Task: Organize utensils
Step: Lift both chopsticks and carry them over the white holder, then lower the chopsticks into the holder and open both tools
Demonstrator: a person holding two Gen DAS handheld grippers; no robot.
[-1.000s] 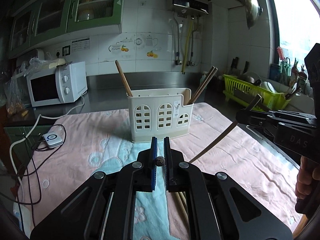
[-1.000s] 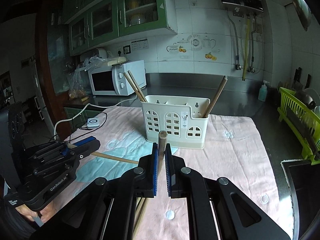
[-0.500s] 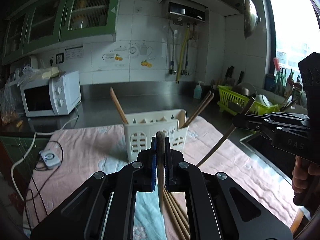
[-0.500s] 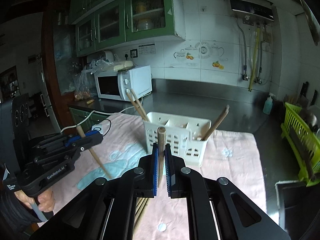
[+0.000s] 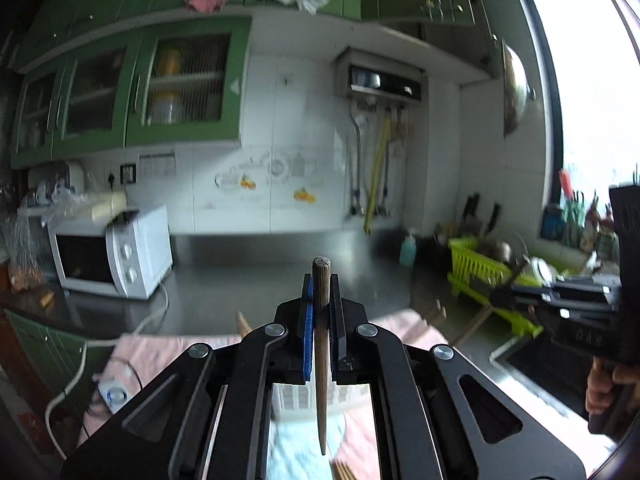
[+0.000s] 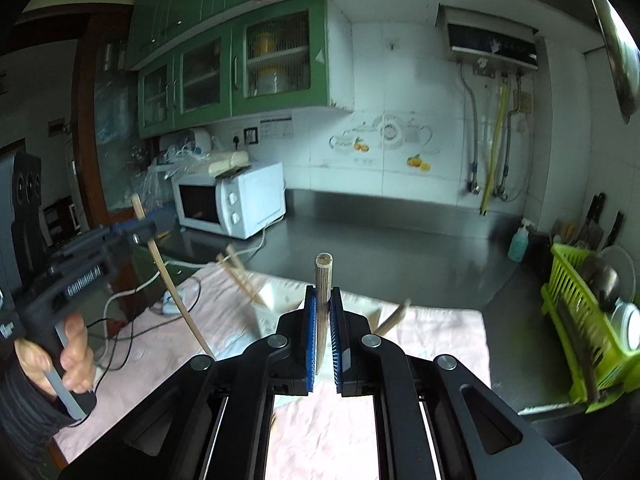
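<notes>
Wooden round chopstick [image 5: 321, 320] clamped upright in closed left tool [image 5: 320, 300]; right tool [image 6: 323, 312] likewise grips ridged chopstick [image 6: 322, 288].

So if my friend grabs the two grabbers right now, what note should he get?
Left gripper: shut on a chopstick, held upright.
Right gripper: shut on another chopstick.
White holder stands on the pink cloth below, with chopsticks already inside.
A few loose chopsticks lie on the cloth.
Left to do: drop both held ones in the holder, then fetch the loose ones.

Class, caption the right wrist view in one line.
Right gripper clamps a chopstick upright above the white holder.
</notes>
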